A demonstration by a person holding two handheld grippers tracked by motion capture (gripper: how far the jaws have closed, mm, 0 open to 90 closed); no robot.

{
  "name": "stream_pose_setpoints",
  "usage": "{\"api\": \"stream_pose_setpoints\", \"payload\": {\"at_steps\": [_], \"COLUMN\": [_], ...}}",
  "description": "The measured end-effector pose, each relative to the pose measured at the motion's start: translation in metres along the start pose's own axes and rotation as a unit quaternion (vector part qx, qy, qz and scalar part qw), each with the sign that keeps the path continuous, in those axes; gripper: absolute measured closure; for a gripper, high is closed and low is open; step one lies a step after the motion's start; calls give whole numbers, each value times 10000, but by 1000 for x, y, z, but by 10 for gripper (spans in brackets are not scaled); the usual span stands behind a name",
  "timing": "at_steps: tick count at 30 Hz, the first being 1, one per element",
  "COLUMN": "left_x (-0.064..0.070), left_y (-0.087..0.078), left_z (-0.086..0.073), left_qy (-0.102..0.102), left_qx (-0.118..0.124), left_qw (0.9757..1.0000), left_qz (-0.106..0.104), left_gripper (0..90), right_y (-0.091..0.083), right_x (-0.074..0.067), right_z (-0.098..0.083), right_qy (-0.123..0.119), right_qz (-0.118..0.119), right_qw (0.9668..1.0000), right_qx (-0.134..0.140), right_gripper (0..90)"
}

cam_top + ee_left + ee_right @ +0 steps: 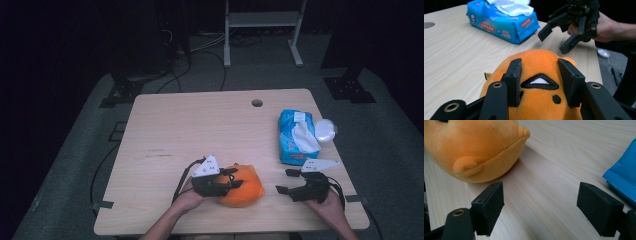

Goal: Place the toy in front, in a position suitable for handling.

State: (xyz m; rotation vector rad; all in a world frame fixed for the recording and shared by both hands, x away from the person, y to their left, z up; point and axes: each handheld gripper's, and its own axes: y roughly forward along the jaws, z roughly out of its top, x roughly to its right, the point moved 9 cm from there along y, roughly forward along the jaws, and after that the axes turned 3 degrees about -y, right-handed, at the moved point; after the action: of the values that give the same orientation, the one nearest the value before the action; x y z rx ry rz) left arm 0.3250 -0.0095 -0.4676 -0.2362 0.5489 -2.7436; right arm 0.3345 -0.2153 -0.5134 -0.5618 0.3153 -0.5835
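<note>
Left gripper, black two-jaw, sitting at the near table edge, jaws clamping the round orange plush toy from its left side. In the left gripper view both pads are pressing into the orange plush toy, black embroidered patch lying between them. Toy resting on the light wooden table, near front edge, about centre.

Right gripper lying just right of the toy, apart from it, not touching. Its jaws are standing wide apart, nothing between them, bare wood showing in the gap in the right gripper view; toy sitting ahead and to the left of the jaws.

Farther back on the right, blue soft pack of wet wipes lying flat, white tissue sticking out. Small round white lid lying just beside its right side. Round cable hole near the far edge.
</note>
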Motion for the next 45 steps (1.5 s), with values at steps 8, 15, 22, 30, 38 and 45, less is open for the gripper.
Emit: {"api": "stream_pose_setpoints", "payload": {"at_steps": [8, 15, 22, 30, 38, 45], "left_x": [-2, 0, 2, -1, -14, -22], "left_y": [-4, -4, -6, -14, -24, -28], "left_z": [-7, -8, -5, -3, -4, -10], "left_qy": [28, 80, 191, 280, 131, 7], "left_qx": [-65, -118, -283, -389, -306, -329], "left_qw": [10000, 9999, 9994, 9989, 9994, 9993], "left_qz": [-52, -92, -90, -7, 132, 181], "left_gripper": [503, 390, 232, 143, 112, 97], "right_y": [-2, -18, -45, -47, -30, -29], "right_x": [-3, 0, 32, 110, 149, 158], "right_z": [4, 20, 40, 61, 55, 47], "right_qy": [-55, -108, -12, -35, 311, 521], "right_qz": [-12, -80, -609, -1624, -1879, -1995], "right_qw": [10000, 9993, 9957, 9854, 9815, 9785], "right_qx": [8, 347, 695, 499, 196, 110], "right_gripper": [204, 202, 203, 247, 434, 695]}}
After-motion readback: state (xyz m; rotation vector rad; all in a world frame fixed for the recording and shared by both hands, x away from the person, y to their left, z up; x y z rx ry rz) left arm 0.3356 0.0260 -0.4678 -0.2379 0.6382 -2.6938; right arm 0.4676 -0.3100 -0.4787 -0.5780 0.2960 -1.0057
